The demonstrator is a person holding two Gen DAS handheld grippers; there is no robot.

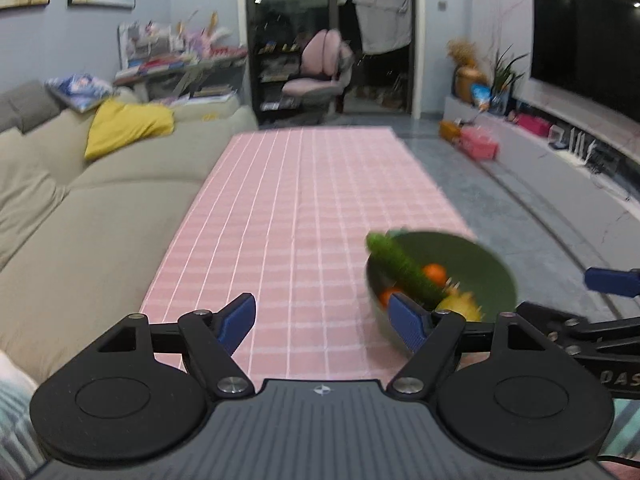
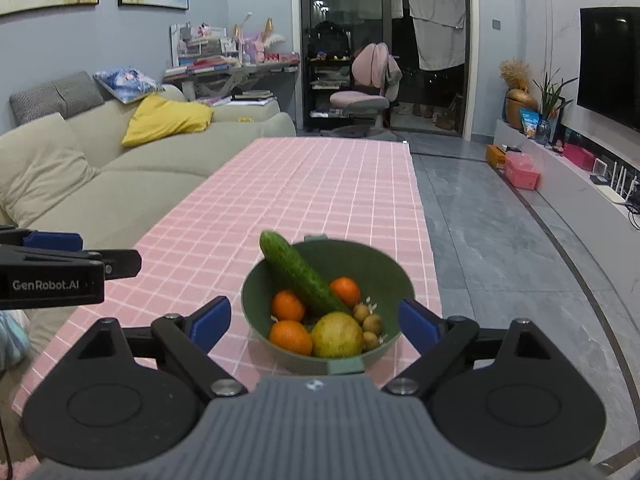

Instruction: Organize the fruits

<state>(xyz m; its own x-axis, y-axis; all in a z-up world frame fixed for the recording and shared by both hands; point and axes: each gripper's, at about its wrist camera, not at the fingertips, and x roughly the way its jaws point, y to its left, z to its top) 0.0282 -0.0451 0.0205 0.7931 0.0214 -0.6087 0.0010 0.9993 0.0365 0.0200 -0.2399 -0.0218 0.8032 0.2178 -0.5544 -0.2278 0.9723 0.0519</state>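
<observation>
Looks close to finished: cucumber (image 2: 298, 276), three oranges (image 2: 291, 337), a yellow-green fruit (image 2: 337, 335) and small brown fruits (image 2: 370, 322) all sit in the green bowl (image 2: 394, 280) on the pink-checked desk (image 2: 280, 184), nothing left outside, left tongs (image 1: 322, 322) and right tongs (image 2: 314, 322) both spread wide, empty.

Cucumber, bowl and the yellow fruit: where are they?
Cucumber (image 2: 298, 274): right wrist view, middle of its body.
Bowl (image 2: 384, 276): right wrist view, bare inner wall.
Yellow fruit (image 2: 337, 335): right wrist view, centre of its skin.
</observation>
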